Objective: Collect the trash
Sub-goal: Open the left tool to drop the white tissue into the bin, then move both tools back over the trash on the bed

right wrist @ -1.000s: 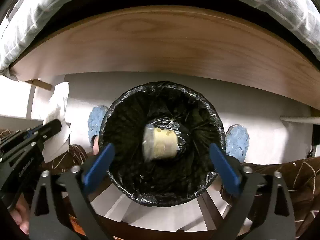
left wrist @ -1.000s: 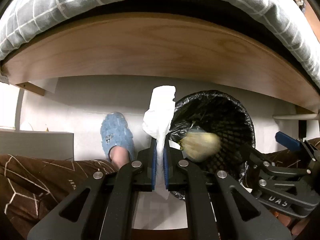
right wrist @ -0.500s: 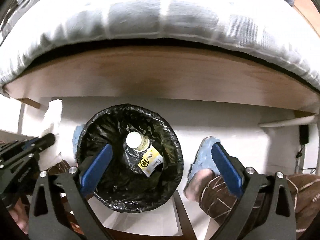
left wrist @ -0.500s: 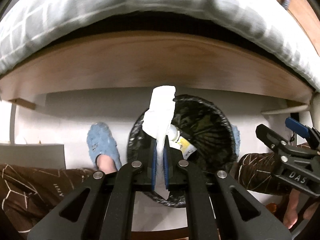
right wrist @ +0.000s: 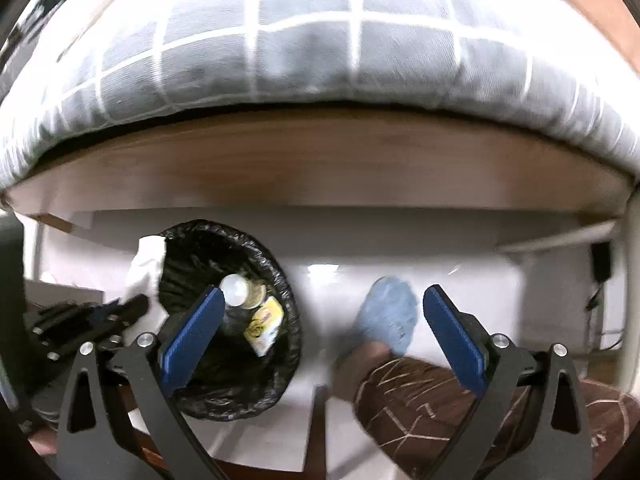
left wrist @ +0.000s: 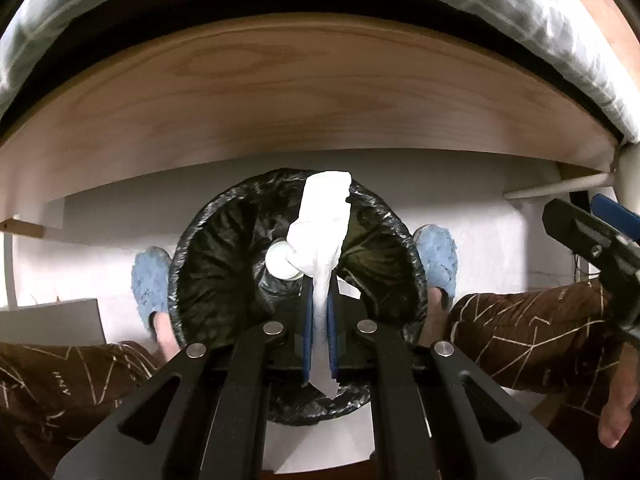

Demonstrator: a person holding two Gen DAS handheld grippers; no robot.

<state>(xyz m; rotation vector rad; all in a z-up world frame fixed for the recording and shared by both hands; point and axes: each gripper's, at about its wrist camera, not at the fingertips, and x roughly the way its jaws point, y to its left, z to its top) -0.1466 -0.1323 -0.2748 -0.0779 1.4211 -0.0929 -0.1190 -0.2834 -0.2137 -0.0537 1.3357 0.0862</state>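
Left claw (left wrist: 319, 322) pinches tissue (left wrist: 322, 224) above bin (left wrist: 208, 248).

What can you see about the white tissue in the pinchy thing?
The white tissue is soft, crumpled paper, twisted narrow where the left gripper pinches it between blue pads. Its wider top stands upright above the fingers; a pointed end hangs below. It is held over the black-lined trash bin, touching only the pads.

A crumpled white tissue (left wrist: 320, 236) is pinched upright over the middle of the bin (left wrist: 208, 264), its loose upper end fanning above the far rim. The bin is round, lined with a glossy black bag folded over its rim. At the bottom lies a bottle (right wrist: 244, 300) with a white cap and a yellow label.
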